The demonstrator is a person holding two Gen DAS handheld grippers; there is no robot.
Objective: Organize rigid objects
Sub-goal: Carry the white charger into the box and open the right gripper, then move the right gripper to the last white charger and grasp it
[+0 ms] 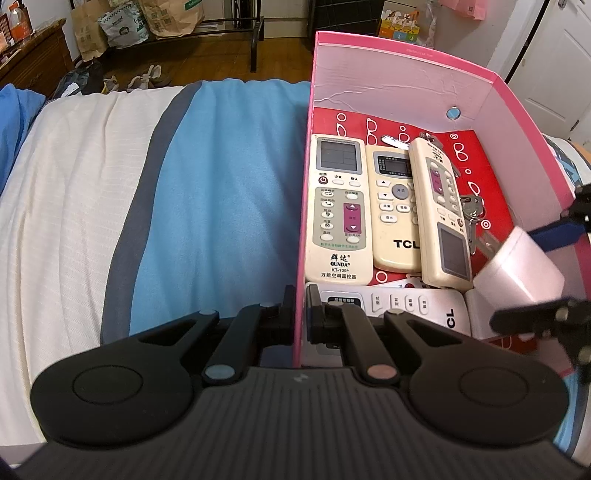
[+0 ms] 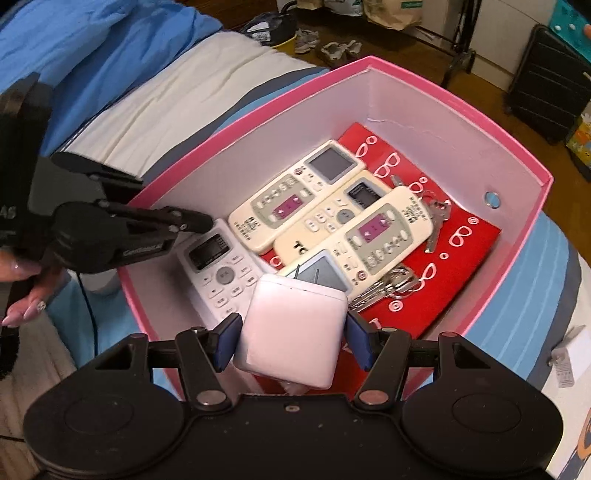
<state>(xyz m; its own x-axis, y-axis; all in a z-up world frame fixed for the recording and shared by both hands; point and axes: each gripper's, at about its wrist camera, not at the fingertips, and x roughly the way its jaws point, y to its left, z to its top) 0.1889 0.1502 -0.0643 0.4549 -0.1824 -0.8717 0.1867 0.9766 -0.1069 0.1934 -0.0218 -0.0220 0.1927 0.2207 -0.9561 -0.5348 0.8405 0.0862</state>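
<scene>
Here the left tongs (image 1: 300, 310) pinch the pink box (image 1: 406, 55) wall, right tongs (image 2: 291, 341) seemingly loose around the white charger (image 2: 291, 332)

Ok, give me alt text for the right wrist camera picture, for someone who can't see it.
The right gripper, fingers open, has a white charger block between them, over a pink box on a bed. Inside lie four remote controls and keys on a red sheet. The left gripper holds the box's left wall.

Paper bags (image 1: 173, 16), shoes (image 1: 147, 75) and a black suitcase (image 2: 546, 81) sit on the wooden floor.
</scene>
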